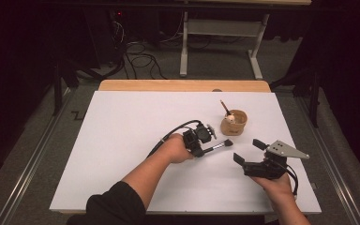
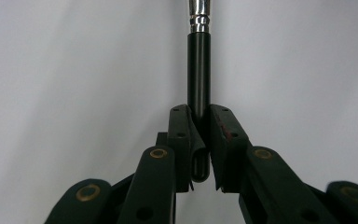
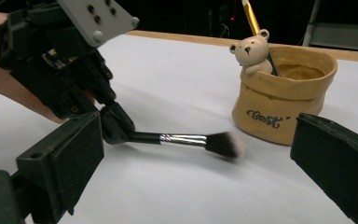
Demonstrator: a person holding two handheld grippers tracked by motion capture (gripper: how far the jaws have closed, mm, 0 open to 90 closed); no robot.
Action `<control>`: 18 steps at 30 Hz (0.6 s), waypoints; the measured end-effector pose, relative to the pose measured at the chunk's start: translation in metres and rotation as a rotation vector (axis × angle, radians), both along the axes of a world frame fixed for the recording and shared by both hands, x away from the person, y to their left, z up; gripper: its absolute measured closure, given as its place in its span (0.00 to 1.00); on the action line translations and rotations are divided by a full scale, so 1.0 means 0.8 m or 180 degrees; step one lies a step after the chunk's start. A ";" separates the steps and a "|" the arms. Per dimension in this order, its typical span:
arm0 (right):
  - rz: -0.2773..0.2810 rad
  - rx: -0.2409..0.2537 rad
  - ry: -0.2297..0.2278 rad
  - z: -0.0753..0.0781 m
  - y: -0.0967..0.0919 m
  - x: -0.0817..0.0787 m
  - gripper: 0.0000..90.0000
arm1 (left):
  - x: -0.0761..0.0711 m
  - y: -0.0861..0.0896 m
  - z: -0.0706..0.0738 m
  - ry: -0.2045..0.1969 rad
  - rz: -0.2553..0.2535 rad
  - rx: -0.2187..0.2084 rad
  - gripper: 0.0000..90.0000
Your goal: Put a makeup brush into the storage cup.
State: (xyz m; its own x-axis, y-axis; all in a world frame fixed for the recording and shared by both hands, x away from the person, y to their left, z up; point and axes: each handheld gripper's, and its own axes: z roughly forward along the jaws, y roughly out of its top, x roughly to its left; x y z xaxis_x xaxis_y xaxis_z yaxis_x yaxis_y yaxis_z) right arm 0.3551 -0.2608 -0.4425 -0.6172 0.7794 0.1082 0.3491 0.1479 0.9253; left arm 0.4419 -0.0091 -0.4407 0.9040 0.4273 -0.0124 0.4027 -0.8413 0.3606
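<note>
White tabletop (image 1: 122, 140). Left gripper (image 1: 205, 149) pinching black-handled, silver-ferruled makeup brush (image 1: 218, 146), bristles just short of tan bear-trimmed ceramic cup (image 1: 235, 123). Right gripper (image 1: 248, 152) spread, empty. Likely carrying; next: upend, drop in.

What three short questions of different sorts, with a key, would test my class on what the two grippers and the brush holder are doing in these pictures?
1. True or false: the left gripper is shut on the handle of the makeup brush.
2. Multiple choice: the bear-shaped holder contains
A. nothing
B. one thin brush standing in it
C. a pair of scissors
3. Fill in: the right gripper has its jaws ____ and holds nothing.

Key
1. True: in the left gripper view both jaws press on the black handle.
2. B: a gold-handled thin brush leans behind the bear figure.
3. Open: its jaws stand wide apart, facing the holder.
</note>
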 end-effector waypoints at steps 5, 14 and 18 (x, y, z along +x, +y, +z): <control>0.0002 -0.0007 -0.0003 0.000 0.000 0.000 0.03 | -0.006 0.024 0.003 -0.0010 0.0080 0.0031 0.88; 0.0029 -0.0009 -0.0019 0.000 0.003 -0.002 0.02 | -0.014 0.073 0.005 -0.0005 0.0284 0.0064 0.88; 0.0059 -0.0023 -0.0059 0.001 0.004 -0.003 0.00 | -0.018 0.098 0.008 -0.0016 0.0394 0.0066 0.88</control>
State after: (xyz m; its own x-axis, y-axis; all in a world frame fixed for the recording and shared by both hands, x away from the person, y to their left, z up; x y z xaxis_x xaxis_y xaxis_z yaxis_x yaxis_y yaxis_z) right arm 0.3529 -0.2574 -0.4419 -0.6334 0.7685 0.0909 0.3290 0.1610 0.9305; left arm 0.4273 0.0690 -0.4344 0.8444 0.5357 0.0020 0.5020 -0.7926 0.3460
